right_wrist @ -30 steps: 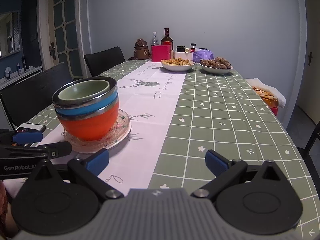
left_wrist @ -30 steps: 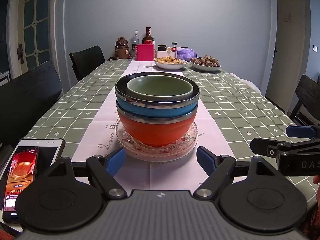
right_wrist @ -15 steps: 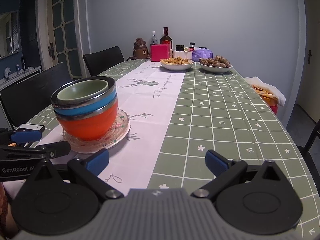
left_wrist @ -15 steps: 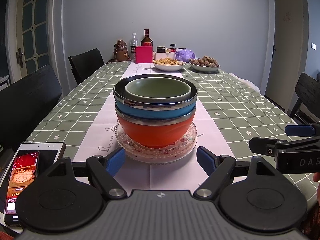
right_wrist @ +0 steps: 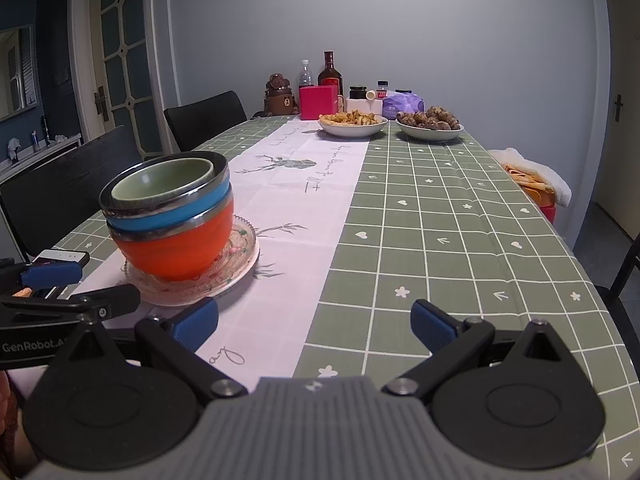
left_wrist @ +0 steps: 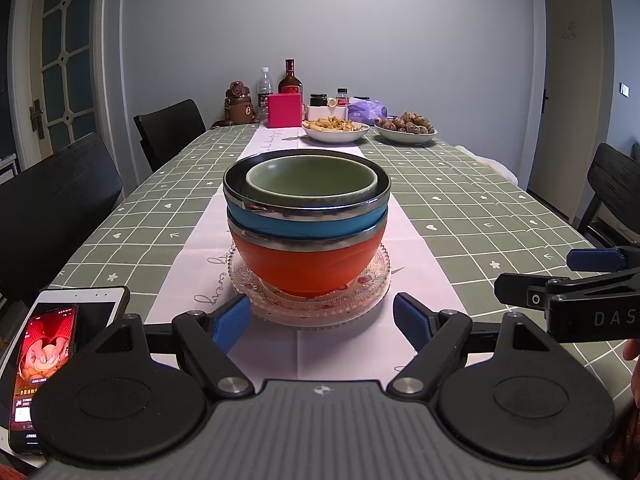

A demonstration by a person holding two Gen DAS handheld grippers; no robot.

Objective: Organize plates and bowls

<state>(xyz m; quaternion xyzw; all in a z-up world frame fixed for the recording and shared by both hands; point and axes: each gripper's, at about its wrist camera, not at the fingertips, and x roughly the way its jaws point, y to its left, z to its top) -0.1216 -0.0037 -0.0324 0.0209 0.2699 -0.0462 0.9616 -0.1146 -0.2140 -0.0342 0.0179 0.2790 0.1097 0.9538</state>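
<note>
Bowls: green (left_wrist: 310, 178) in blue (left_wrist: 306, 224) in orange (left_wrist: 308, 266), stacked on glass plate (left_wrist: 376, 280). Left gripper (left_wrist: 322, 320): jaws apart, empty. Right gripper (right_wrist: 314, 322): jaws apart, empty.

Our long table (left_wrist: 472, 208) in green checked cloth, white runner (left_wrist: 404, 236) down its middle, glass plate (left_wrist: 378, 280) at centre, phone (left_wrist: 44, 356) lower left, two snack bowls (left_wrist: 335, 135) upper centre.
</note>
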